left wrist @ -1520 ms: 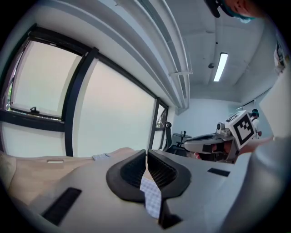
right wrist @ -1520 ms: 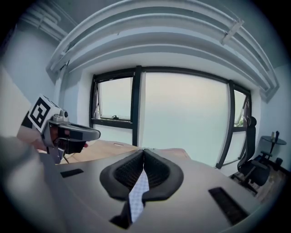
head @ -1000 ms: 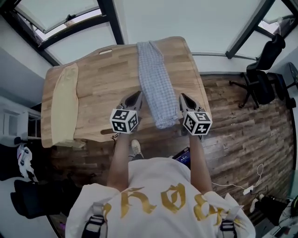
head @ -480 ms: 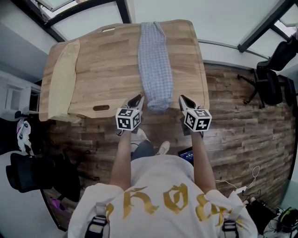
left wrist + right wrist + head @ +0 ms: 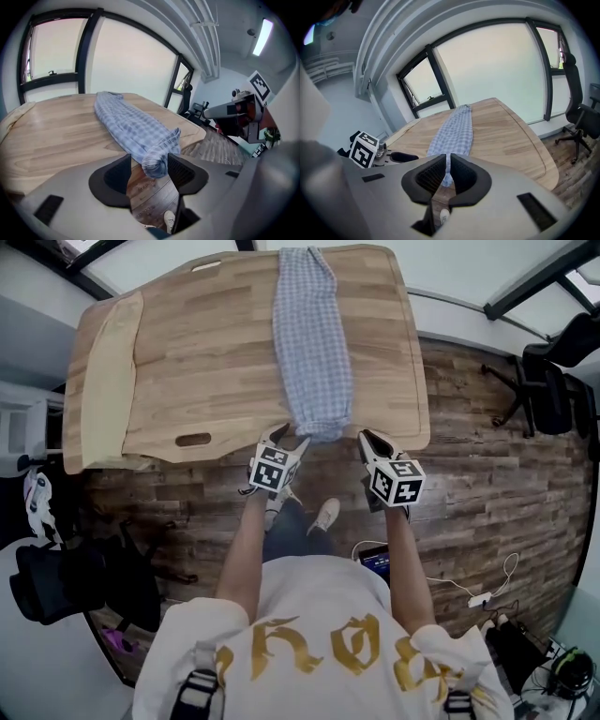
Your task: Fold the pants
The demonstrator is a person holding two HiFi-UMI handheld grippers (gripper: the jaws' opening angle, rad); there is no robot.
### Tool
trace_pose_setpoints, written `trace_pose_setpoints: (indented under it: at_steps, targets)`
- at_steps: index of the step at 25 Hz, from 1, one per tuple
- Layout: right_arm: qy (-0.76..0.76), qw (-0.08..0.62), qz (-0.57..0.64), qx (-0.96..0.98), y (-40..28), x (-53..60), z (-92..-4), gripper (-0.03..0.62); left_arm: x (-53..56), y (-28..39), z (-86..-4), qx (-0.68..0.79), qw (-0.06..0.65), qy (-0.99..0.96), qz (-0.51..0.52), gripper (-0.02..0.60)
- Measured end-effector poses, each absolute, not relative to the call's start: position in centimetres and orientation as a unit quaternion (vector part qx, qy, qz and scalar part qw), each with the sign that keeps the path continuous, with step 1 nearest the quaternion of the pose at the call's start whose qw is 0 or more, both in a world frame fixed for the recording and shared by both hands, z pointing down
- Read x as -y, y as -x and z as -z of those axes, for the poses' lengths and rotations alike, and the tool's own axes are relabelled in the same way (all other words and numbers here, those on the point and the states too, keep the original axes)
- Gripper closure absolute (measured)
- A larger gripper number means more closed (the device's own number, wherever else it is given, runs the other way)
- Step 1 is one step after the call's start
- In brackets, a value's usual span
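The blue checked pants (image 5: 312, 334) lie in a long narrow strip down the middle of the wooden table (image 5: 206, 362), in the upper half of the head view. Their near end hangs slightly over the table's lower edge. The left gripper (image 5: 289, 439) sits at that edge, just left of the hanging end. Its jaws have just been opening and stand wide apart. In the left gripper view, the bunched end of the pants (image 5: 154, 161) shows between them, not pinched. The right gripper (image 5: 370, 440) is just right of the end. Its jaws have just started to part, showing only a thin slit and holding nothing. A cream cloth (image 5: 108, 381) lies along the table's left side.
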State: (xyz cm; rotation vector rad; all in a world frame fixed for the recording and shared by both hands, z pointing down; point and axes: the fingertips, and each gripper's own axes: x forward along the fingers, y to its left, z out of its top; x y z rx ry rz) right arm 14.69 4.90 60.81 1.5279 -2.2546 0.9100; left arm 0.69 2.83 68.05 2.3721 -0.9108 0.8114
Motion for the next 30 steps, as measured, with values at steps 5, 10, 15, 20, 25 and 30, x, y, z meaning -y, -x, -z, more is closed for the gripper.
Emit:
trace_pose_setpoints:
  at_steps: [5,10,15,20,25,30]
  targets:
    - [-0.523,0.152,-0.306,0.781,-13.5,-6.2,-61.8,0.534,-2.6,-1.5,-70.9,0.328,0.204,-0.843,-0.374,0.382]
    - [-0.507,0.175,-0.299,0.789,-12.7,-7.6,-62.2,0.490,-3.1,-2.0,-70.4,0.326,0.237,-0.826,-0.395,0.454]
    - [-0.485,0.078,-0.407,0.770,-12.2,-7.4,-62.7,0.420,-2.7,-1.6,-66.7,0.344,0.228,-0.842,-0.347,0.463]
    - [-0.475,0.117,-0.309,0.816,-10.6,-6.9,-61.1,0.348,-3.6,-0.2,-64.8,0.363,0.230,-0.839,-0.334,0.466]
    - [-0.443,0.239,-0.103,0.858,-6.9,-6.5,-59.9,0.272,-4.0,0.3,-63.0,0.377,0.253,-0.834,-0.312,0.469]
    - [-0.395,0.283,-0.004,0.874,-4.5,-6.7,-59.6,0.236,-4.4,0.4,-61.3,0.377,0.262,-0.832,-0.311,0.469]
